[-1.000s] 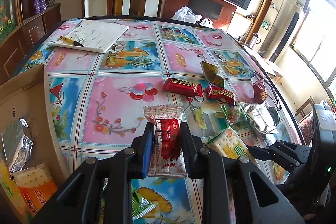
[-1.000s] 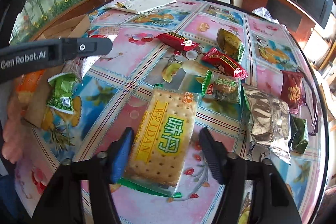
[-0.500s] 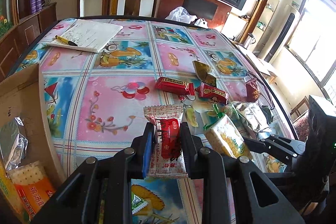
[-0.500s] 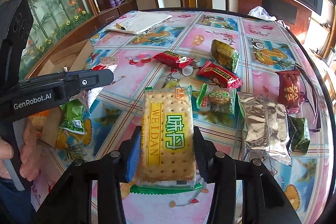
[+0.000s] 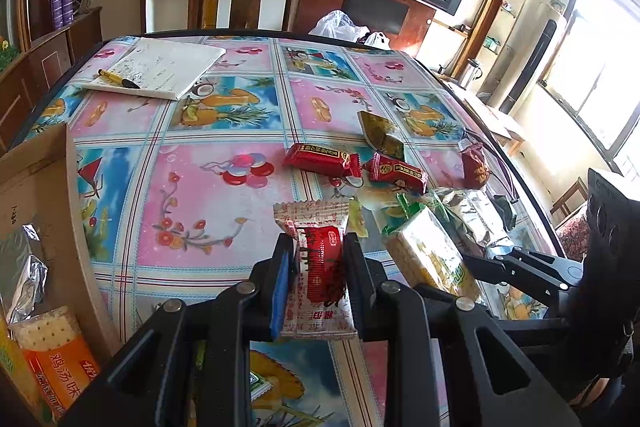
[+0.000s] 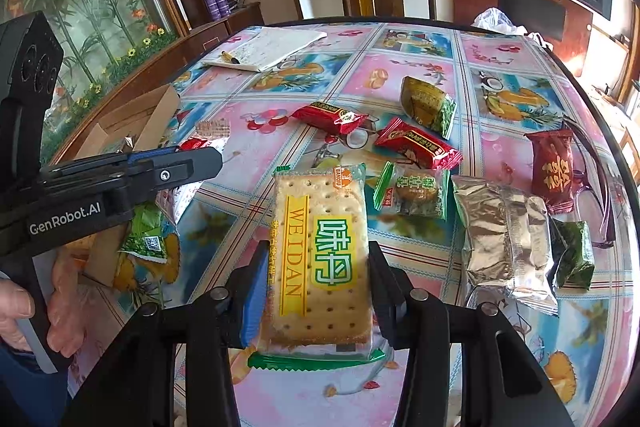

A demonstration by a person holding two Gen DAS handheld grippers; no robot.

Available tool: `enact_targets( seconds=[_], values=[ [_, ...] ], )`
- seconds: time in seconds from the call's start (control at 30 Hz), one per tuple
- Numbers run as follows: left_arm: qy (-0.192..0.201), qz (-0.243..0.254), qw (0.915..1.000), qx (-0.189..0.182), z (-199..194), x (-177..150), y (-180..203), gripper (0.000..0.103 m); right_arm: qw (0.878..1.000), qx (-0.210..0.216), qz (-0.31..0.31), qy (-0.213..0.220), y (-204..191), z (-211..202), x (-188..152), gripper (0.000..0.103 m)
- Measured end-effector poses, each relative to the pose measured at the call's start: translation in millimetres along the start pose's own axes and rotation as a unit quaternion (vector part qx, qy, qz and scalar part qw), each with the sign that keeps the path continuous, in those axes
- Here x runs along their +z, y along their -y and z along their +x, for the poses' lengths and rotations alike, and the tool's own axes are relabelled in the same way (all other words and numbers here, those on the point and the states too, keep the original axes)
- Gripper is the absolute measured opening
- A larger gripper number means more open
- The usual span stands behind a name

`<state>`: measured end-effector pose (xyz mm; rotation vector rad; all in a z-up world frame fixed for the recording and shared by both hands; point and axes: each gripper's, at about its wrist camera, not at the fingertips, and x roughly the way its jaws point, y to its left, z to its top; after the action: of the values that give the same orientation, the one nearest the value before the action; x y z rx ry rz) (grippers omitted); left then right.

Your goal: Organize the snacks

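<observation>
Moved since the earlier frame: cracker pack [image 6: 320, 259], then flat on the worktop [image 6: 520, 67] between spread right tongs [image 6: 318, 291], now pinched by them and lifted clear of the cloth; left tongs unchanged

Landmark: cardboard box [image 5: 44, 195], at the worktop's left edge

- Left tongs [image 5: 318, 267]: pressed on a white-and-red sachet [image 5: 320, 267], held just right of the box, above the cloth
- Right tongs: pinching the cracker pack by its long sides, further right of the box than the sachet; in the left view the pack [image 5: 432, 255] shows tilted beside the sachet
- In the box: a foil pack [image 5: 24, 267] and an orange-labelled cracker pack [image 5: 52, 351]
- Green sachet [image 6: 146, 231]: on the cloth just beside the box, under the left tongs [image 6: 192, 157]
- Two red bars [image 5: 322, 161] [image 5: 398, 173]: well right of the box, mid-worktop
- Olive packet [image 5: 380, 133]: just beyond the red bars
- Green-edged cookie [image 6: 414, 191], silver pack [image 6: 504, 239], dark green packet [image 6: 574, 253], maroon pouch [image 6: 554, 171]: far side from the box, near the right rim
- Notepad [image 5: 160, 67] with pen [image 5: 118, 79]: beyond the box, at the far rim
- Hand [image 6: 24, 307]: on the left tool's grip
</observation>
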<state>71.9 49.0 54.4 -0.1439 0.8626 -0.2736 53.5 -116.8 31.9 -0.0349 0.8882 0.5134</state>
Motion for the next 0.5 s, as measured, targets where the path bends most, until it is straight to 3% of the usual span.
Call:
enact_targets(
  seconds=[0.5],
  values=[
    [-0.003,-0.001,1.0000,-0.006,1.1,-1.0,0.0,0.024,1.000,0.002,0.005,0.002,1.5,-0.9,0.5,0.049]
  ],
)
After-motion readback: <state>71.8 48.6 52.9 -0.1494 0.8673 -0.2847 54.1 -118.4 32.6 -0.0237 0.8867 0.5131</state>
